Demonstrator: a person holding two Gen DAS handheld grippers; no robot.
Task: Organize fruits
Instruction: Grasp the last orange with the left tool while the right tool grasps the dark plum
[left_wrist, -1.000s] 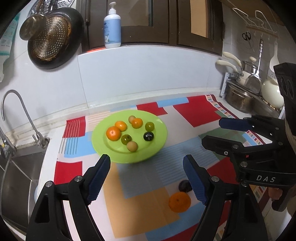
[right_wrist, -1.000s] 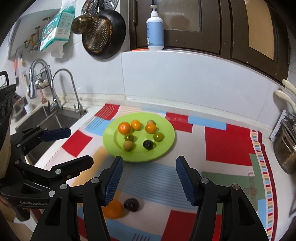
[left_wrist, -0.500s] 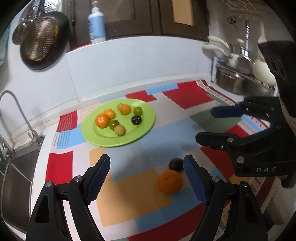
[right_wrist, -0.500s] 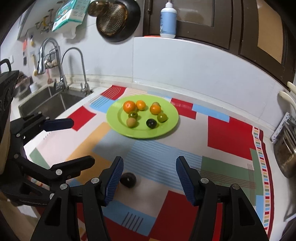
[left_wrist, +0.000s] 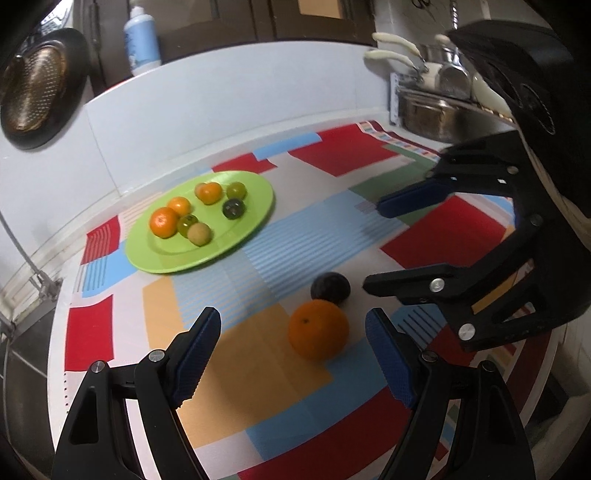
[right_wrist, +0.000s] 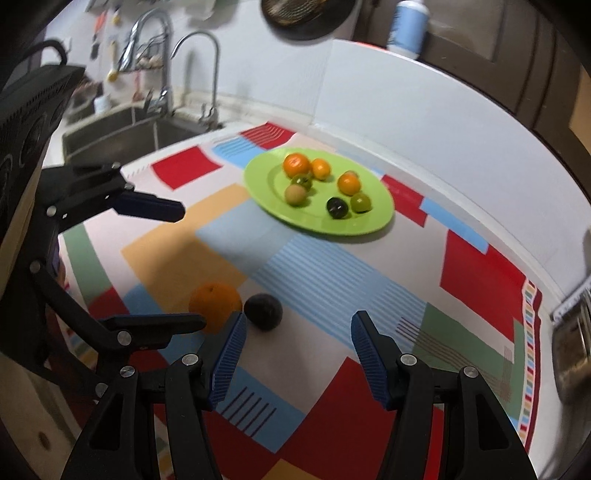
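A large orange (left_wrist: 318, 329) (right_wrist: 215, 303) and a dark round fruit (left_wrist: 330, 287) (right_wrist: 263, 311) lie side by side on the patchwork cloth near its front edge. A lime green plate (left_wrist: 255, 218) (right_wrist: 376, 221) farther back carries several small fruits: orange, green, tan and one dark. My left gripper (left_wrist: 295, 363) is open, and the orange sits between and just ahead of its blue pads without touching them. My right gripper (right_wrist: 295, 363) is open too, with the dark fruit just beyond its left pad. Each gripper shows in the other's view (left_wrist: 417, 236) (right_wrist: 162, 266).
A steel sink (right_wrist: 122, 129) with a curved tap (right_wrist: 201, 62) lies at the left end of the counter. A steel pot and utensils (left_wrist: 432, 110) stand at the right end. A pan (left_wrist: 33, 85) hangs on the white backsplash, with a soap bottle (left_wrist: 142, 40) on the ledge.
Both grippers have come down and rolled, closing in on the orange and dark fruit, which now look larger and nearer the pads. Neither gripper's opening has changed.
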